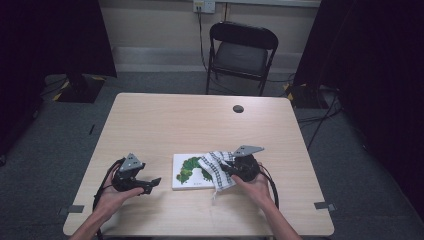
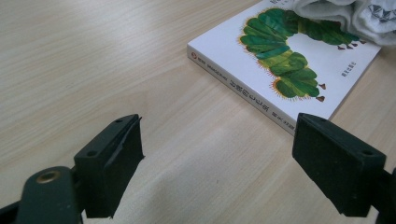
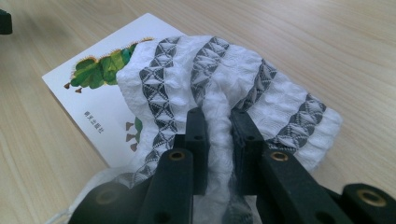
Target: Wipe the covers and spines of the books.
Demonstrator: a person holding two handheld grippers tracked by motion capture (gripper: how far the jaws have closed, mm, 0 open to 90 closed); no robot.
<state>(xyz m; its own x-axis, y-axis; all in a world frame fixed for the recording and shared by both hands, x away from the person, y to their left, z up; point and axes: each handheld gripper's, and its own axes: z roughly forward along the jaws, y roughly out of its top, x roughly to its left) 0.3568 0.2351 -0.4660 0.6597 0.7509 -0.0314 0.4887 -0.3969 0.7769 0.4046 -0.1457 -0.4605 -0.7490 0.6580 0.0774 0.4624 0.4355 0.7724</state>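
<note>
Right claw (image 3: 219, 123) is clamped on a bunched fold of the white cloth (image 3: 224, 79) with grey patterned bands; the fabric is squeezed between the jaws and puffs out past them, so the pads themselves are mostly buried. Cloth drapes over the right part of the picture book (image 3: 93, 100), hiding that end of the green caterpillar on the cover; the near lower corner of the cloth runs out of the right gripper view. In the high view the right claw (image 1: 226, 169) sits at the book's right edge, with the cloth (image 1: 216, 169) trailing off the book (image 1: 186, 172) onto the desk (image 1: 165, 120). Left claw (image 2: 217, 158) is released, jaws wide apart with bare desk between them, just short of the book's (image 2: 280, 70) spine; spine lettering is too small to read. In the high view the left claw (image 1: 154, 183) rests low, left of the book, apart from it. Farther back: a dark round spot (image 1: 238, 108) on the desk, unclear what, then a folding chair (image 1: 241, 52).
</note>
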